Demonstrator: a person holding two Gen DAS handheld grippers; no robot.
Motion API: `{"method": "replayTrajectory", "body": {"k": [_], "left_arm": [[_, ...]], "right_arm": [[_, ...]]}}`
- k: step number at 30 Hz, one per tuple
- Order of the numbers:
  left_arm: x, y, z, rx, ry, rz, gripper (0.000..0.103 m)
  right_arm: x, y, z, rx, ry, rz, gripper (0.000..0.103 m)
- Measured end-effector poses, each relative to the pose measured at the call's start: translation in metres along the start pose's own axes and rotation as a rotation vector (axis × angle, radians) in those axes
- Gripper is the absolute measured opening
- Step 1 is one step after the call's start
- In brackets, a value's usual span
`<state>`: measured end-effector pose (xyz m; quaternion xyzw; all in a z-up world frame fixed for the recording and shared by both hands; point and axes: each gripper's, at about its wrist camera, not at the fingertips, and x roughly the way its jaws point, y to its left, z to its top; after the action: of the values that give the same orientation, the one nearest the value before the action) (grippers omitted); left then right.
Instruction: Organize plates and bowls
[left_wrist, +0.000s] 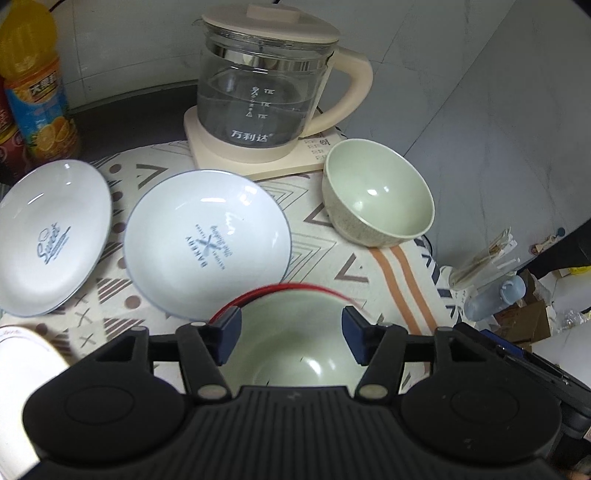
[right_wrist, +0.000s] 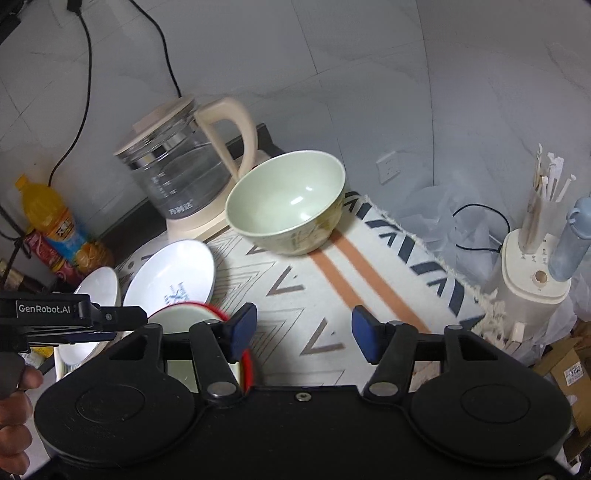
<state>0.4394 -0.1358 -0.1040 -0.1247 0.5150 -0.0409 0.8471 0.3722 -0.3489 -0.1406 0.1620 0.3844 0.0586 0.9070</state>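
Note:
Two white plates lie on the patterned cloth: one marked "Sweet" (left_wrist: 51, 240) at the left, one marked "Bakery" (left_wrist: 207, 243) in the middle, which also shows in the right wrist view (right_wrist: 173, 277). A pale green bowl (left_wrist: 380, 195) stands at the right by the kettle and shows in the right wrist view (right_wrist: 288, 206). A red-rimmed green bowl (left_wrist: 291, 339) sits just below my left gripper (left_wrist: 291, 339), which is open over it. My right gripper (right_wrist: 303, 332) is open and empty above the cloth; the red-rimmed bowl (right_wrist: 184, 317) is at its left.
A glass kettle (left_wrist: 266, 88) on a cream base stands at the back. Juice bottles (left_wrist: 37, 92) stand at the back left. A cream holder with chopsticks (right_wrist: 535, 258) and a blue bottle (right_wrist: 572, 240) stand off the cloth's right edge. Cardboard boxes (right_wrist: 569, 373) lie beyond.

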Motion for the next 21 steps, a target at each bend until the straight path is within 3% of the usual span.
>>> {"method": "replayTrajectory", "body": {"k": [21], "left_arm": [[0.068,-0.021,0.056,-0.135,-0.049,0.003,0.057]], "right_arm": [[0.073,-0.039,0.070,0.010,0.015,0.020,0.057]]}}
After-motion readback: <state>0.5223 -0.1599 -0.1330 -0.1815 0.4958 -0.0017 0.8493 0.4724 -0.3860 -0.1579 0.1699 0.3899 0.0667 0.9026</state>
